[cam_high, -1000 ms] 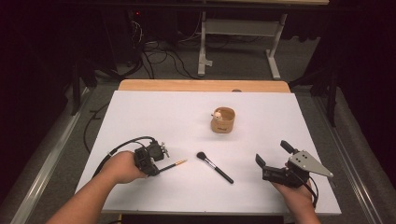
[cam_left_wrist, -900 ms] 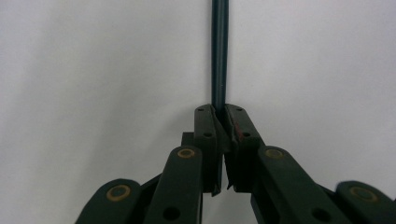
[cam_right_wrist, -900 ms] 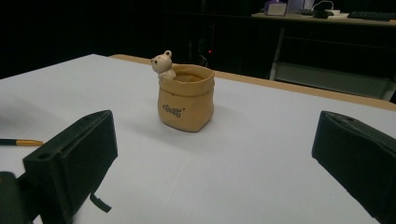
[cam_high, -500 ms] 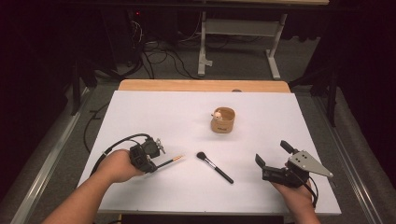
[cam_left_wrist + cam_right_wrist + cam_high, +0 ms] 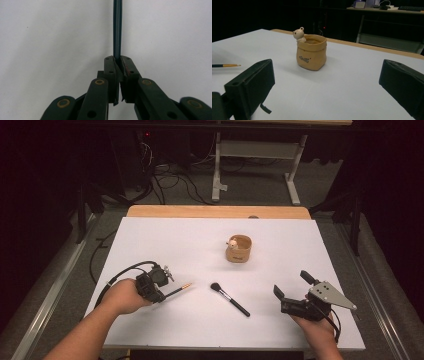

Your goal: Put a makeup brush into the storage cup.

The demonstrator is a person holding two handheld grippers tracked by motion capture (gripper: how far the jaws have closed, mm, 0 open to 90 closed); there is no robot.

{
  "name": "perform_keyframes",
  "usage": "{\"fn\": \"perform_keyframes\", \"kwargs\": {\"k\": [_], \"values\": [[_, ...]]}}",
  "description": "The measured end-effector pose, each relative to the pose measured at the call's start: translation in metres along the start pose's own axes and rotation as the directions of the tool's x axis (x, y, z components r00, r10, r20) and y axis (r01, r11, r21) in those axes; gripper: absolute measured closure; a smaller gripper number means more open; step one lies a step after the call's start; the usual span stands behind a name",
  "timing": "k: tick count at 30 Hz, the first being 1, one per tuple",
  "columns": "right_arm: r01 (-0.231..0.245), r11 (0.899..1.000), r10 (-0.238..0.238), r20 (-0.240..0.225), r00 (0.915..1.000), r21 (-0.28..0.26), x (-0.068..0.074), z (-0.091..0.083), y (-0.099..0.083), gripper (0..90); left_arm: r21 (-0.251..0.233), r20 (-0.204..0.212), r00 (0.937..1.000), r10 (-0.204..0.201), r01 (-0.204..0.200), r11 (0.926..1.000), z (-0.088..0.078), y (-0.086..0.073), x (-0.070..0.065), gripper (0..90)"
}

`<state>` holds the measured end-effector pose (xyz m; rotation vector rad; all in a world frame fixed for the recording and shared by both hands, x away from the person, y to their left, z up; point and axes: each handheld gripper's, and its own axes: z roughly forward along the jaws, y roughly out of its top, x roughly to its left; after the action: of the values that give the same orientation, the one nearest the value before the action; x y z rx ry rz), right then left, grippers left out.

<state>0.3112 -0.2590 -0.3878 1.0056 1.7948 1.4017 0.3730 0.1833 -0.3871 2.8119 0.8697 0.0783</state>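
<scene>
Pencil [image 5: 179,290] is clamped between the shut jaws of the left gripper [image 5: 161,281], well to the left of the tan pot [image 5: 238,248] and nearer the person's edge of the white table [image 5: 165,240]. Its dark shaft is seen in the left gripper view [image 5: 117,27] running straight out from between the pressed pads, over bare white surface. The gold tip end is pointed toward the pot's side of the table, and is also caught at the left edge of the right gripper view [image 5: 225,65]. Whether the shaft rests on the table or is lifted off it cannot be told.

Makeup brush [image 5: 229,298] is laid flat in front of the pot, between the two grippers, bristle head toward the pencil tip, apart from it, not touched by either gripper.

Right gripper [image 5: 291,293] is held to the right of and nearer than the pot, jaws spread wide with nothing between them. In its own view the pot [image 5: 311,52] is framed between the jaws, well apart from them, a small bear figure [image 5: 299,34] perched at its rim.
</scene>
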Motion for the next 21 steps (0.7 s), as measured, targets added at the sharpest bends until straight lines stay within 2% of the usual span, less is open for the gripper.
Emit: {"fn": "perform_keyframes", "kwargs": {"k": [7,12,21], "values": [[0.001,1.0,-0.001,0.001,1.0,0.0,0.0,0.0,0.0,1.5,-0.001,-0.027,0.9978,-0.061,0.061,0.9981,0.002,-0.004,0.006,84.0],[0.001,1.0,-0.001,0.0,1.0,0.001,0.0,0.0,0.0,1.5,-0.002,-0.051,0.9933,-0.104,0.104,0.9946,0.003,-0.006,0.01,84.0],[0.0,1.0,0.0,0.002,1.0,0.003,0.0,0.0,0.0,1.5,-0.031,-0.055,0.9887,-0.14,0.138,0.9899,0.002,-0.01,0.015,84.0]]}}
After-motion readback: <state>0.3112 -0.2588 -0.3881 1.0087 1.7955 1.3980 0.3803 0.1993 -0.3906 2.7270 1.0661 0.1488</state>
